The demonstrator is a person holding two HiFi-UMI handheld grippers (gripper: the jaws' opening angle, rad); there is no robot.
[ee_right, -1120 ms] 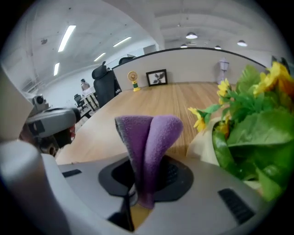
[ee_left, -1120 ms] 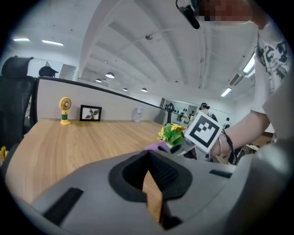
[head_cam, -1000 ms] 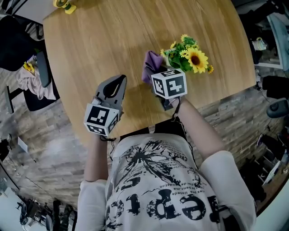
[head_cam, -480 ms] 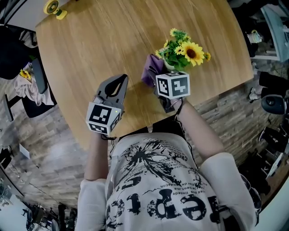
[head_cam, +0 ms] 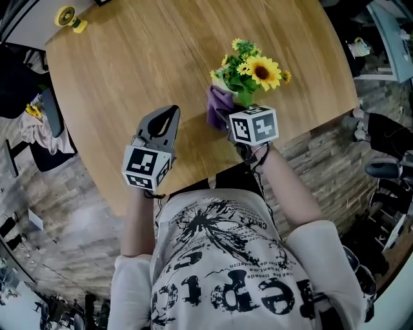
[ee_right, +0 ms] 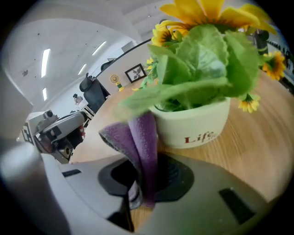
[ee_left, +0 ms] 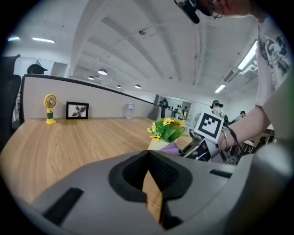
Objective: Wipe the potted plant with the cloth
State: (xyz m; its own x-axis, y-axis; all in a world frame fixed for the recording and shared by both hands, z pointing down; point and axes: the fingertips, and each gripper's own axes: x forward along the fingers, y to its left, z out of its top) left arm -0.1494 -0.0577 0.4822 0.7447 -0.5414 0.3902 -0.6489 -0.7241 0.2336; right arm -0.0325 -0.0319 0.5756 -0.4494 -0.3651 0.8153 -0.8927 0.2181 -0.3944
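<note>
White T-shirt (head_cam: pixel 219 258) with black print; grey tongs (head_cam: pixel 170 114), black-and-white marker cubes (head_cam: pixel 146 169).

I list: pot (ee_right: pixel 193 124) mostly covered by leaves (head_cam: pixel 244 80), head view; sunflower (ee_right: pixel 209 11) cropped at top edge, right gripper view.

Your round wooden table (head_cam: pixel 129 58) bears the potted plant (head_cam: pixel 248 72) near your side, with a yellow fan (head_cam: pixel 66 17) and a picture frame (ee_left: pixel 77 110) far across.
</note>
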